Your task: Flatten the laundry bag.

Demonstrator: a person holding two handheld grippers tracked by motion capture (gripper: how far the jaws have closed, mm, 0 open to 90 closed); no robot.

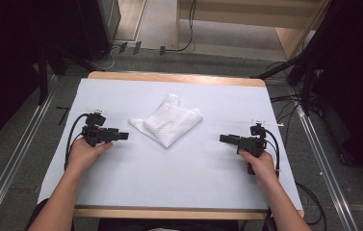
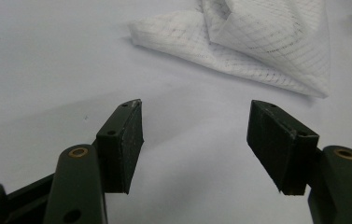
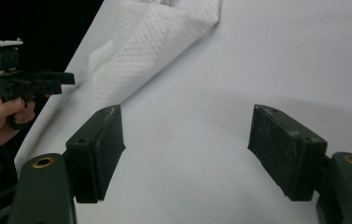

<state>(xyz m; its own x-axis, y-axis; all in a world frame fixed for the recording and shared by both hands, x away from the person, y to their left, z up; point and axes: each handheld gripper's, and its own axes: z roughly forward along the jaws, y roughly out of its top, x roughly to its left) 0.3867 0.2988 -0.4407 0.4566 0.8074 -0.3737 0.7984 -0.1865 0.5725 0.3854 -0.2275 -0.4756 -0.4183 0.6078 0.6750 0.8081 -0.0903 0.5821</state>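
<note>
A folded white cloth [image 1: 167,121] with a fine grid pattern lies on the white table cover [image 1: 179,168], a little behind the middle. My left gripper [image 1: 124,136] rests low at the left, pointing right toward the cloth, its jaws wide apart with nothing between them. In the left gripper view the cloth [image 2: 257,42] lies just beyond the open left gripper [image 2: 194,137]. My right gripper [image 1: 223,139] is at the right, pointing left, also open and empty. The right gripper view has the cloth [image 3: 150,51] ahead of the right gripper [image 3: 185,142], and the left gripper [image 3: 68,78] held in a hand farther off.
The table's wooden edge [image 1: 176,77] runs along the back, with grey floor, cables [image 1: 188,29] and a wooden shelf frame [image 1: 290,29] behind. Metal rails [image 1: 20,144] run along both sides of the table. Bare cover lies between the two grippers, in front of the cloth.
</note>
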